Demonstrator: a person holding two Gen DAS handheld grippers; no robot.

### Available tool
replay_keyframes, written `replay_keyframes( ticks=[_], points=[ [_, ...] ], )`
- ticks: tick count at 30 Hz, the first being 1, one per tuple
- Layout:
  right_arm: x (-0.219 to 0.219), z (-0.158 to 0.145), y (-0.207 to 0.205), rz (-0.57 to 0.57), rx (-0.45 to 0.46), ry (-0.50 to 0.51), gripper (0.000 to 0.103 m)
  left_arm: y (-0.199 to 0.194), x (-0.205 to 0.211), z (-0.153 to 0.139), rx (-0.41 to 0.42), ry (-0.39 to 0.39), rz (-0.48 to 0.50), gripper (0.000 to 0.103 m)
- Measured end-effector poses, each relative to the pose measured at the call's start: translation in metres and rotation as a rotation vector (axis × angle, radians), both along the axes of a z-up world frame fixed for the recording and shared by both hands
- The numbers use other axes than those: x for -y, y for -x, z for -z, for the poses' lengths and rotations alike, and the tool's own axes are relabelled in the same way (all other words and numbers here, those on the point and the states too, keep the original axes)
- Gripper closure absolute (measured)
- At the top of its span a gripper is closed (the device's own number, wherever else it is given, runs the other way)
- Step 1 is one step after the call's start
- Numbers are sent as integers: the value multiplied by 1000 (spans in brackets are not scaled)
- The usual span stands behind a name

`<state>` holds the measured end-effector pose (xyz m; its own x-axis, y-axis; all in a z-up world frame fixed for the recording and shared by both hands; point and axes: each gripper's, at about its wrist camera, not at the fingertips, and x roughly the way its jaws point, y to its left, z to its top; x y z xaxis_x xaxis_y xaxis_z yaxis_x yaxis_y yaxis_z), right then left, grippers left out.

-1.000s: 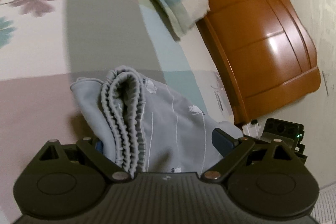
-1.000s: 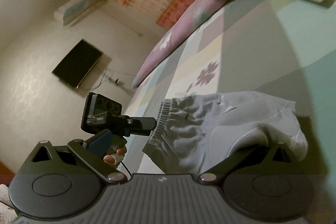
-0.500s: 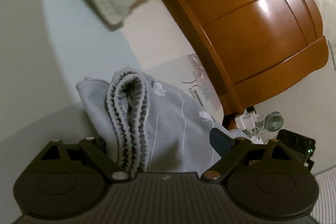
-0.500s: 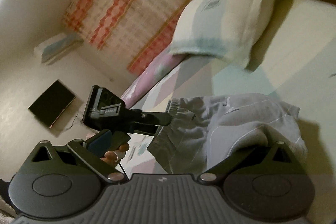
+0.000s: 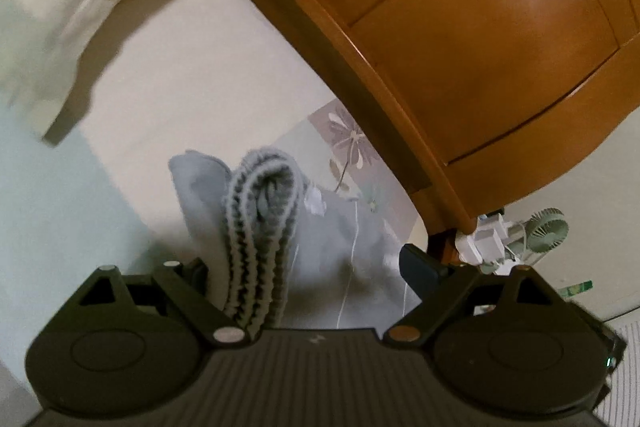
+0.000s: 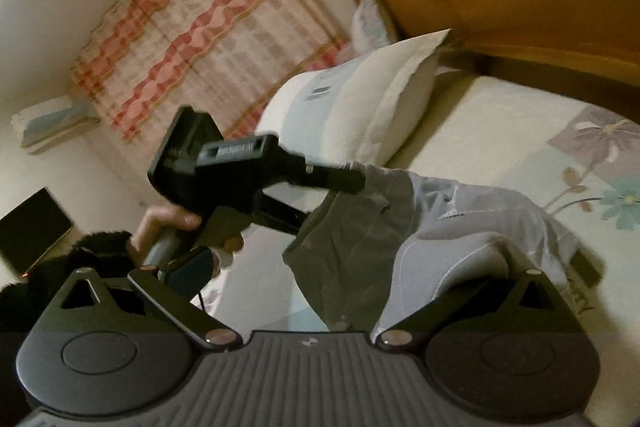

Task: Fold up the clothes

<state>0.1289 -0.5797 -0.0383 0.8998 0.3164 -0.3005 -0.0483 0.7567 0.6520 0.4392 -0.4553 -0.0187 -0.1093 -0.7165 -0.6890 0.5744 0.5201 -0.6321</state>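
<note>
Left wrist view: gripping the grey shorts point(image 5: 352, 239) in the left tongs point(image 5: 306, 267), spread wide around a thick bunch, with the ribbed waistband point(image 5: 260, 227) doubled over just inside the left finger. Holding the cloth above the bed sheet point(image 5: 180, 99), with the headboard point(image 5: 480, 67) ahead and right of the tongs and a pillow point(image 5: 60, 27) ahead and left.

Right wrist view: carrying the other end on the right tongs point(image 6: 356, 271), spread apart and not clamping, with cloth draped over the right finger and the left pad bare. Seeing a hand point(image 6: 168, 227) working the left tongs, ahead and left.

Probably carrying half-folded shorts to a laying spot. Doing it well: holding both ends level and taut, lowering the far edge first, matching edges before releasing, and avoiding pulling the waistband out of its fold.
</note>
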Motion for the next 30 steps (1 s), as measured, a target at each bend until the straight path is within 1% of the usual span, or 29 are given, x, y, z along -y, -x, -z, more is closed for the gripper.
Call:
replay_keyframes(
  ticks=[3, 6, 10, 13, 17, 19, 20, 23, 26, 30],
  points=[
    [3, 12, 2, 64, 2, 13, 0, -9, 23, -1, 16, -16, 11, 13],
    [-5, 28, 0, 112, 4, 20, 0, -16, 43, -2, 35, -31, 26, 13],
    [-19, 53, 0, 149, -6, 23, 0, -16, 54, 8, 62, -67, 23, 13],
    [-25, 71, 3, 151, -18, -5, 0, -22, 51, 10, 87, -85, -16, 13],
    [-26, 89, 11, 161, -33, -56, 0, -30, 31, -4, 140, -51, -135, 13],
    [-24, 95, 19, 174, -30, -86, 0, -29, 21, -8, 126, -34, -147, 13],
    [-20, 98, 27, 186, -25, -110, 0, -25, 15, -8, 130, -29, -136, 13],
    [0, 110, 46, 267, -22, -242, 0, -7, -2, -7, 146, -22, -92, 12],
    [25, 126, 61, 356, 1, -433, 0, 9, -27, 9, 95, -9, -64, 12],
    [49, 144, 70, 469, 61, -690, 1, 32, -55, 39, 24, -9, -71, 12]
  ],
)
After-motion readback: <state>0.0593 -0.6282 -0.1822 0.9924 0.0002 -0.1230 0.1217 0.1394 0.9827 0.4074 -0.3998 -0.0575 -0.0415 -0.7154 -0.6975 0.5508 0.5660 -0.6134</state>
